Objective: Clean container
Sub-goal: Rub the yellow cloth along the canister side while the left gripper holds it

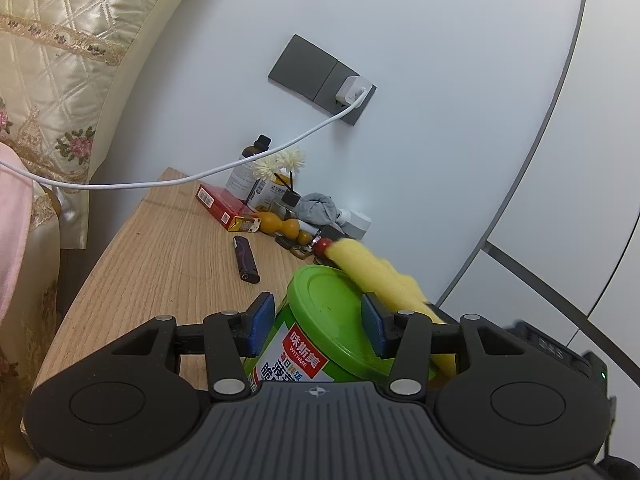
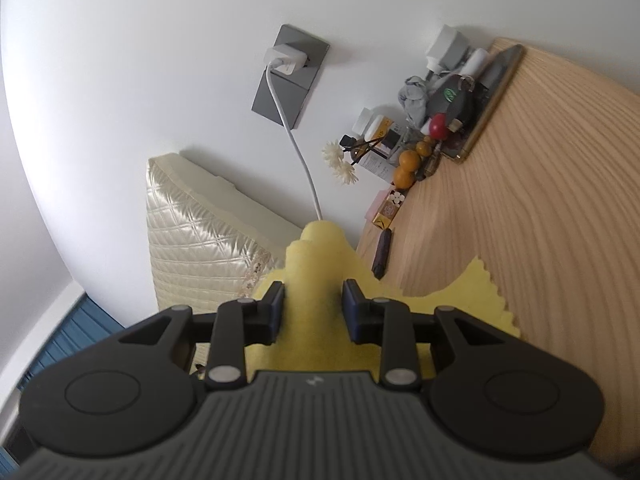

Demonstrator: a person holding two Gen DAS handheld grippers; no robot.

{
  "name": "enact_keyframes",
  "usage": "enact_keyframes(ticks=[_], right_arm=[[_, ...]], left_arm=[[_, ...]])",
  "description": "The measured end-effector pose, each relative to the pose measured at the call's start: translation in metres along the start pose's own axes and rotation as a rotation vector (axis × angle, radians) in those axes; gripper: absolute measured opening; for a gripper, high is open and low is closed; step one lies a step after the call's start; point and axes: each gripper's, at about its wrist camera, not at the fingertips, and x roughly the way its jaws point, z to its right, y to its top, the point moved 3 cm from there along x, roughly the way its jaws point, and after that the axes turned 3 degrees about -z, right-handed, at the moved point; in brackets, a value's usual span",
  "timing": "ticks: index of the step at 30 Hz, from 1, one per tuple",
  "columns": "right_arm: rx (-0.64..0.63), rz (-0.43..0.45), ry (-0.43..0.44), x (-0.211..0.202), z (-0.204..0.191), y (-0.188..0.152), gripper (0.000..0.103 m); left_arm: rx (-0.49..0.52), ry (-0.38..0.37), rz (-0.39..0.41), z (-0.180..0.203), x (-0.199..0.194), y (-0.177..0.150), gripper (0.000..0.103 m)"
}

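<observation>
Two grippers share the work above a wooden table [image 1: 160,248]. Left gripper [image 1: 316,328]: its blue pads sit against the sides of a green tub [image 1: 320,344] with a green lid [image 1: 332,312], clamped on it, so the tub appears to be held off the table and tilted toward the camera, presenting the lid for wiping. Right gripper [image 2: 313,306]: jaws closed on a bunched yellow cloth [image 2: 314,264], a folded end jutting past the pads as a wiping tip; in the left view that cloth [image 1: 376,272] lies across the far rim of the lid, touching it. Judged step: wiping the lid, with the tub's sides likely still to do, where the left pads cover part of the label. Surroundings, by size: a quilted headboard [image 1: 60,60]; a white cable [image 1: 240,160] slung from a wall socket [image 1: 324,80] across the table's far end; a red box [image 1: 224,206]; a black lighter [image 1: 246,260]; small bottles and gourds clustered against the wall. None stands between cloth and lid.
</observation>
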Motion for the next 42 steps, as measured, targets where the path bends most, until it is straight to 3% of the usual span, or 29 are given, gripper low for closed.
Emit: enact_keyframes(ticks=[14, 19, 27, 42], right_arm=[[-0.007, 0.012, -0.009, 0.035, 0.004, 0.013, 0.032], [0.0, 0.022, -0.012, 0.037, 0.004, 0.013, 0.032], [0.004, 0.016, -0.01, 0.035, 0.004, 0.013, 0.032], [0.011, 0.012, -0.014, 0.003, -0.004, -0.003, 0.032]], left_arm=[[-0.006, -0.018, 0.001, -0.002, 0.0, 0.0, 0.055], [-0.023, 0.01, -0.009, -0.003, -0.009, -0.003, 0.069], [-0.029, 0.005, -0.025, 0.01, -0.013, -0.012, 0.069], [-0.043, -0.016, -0.007, 0.001, 0.0, -0.007, 0.067]])
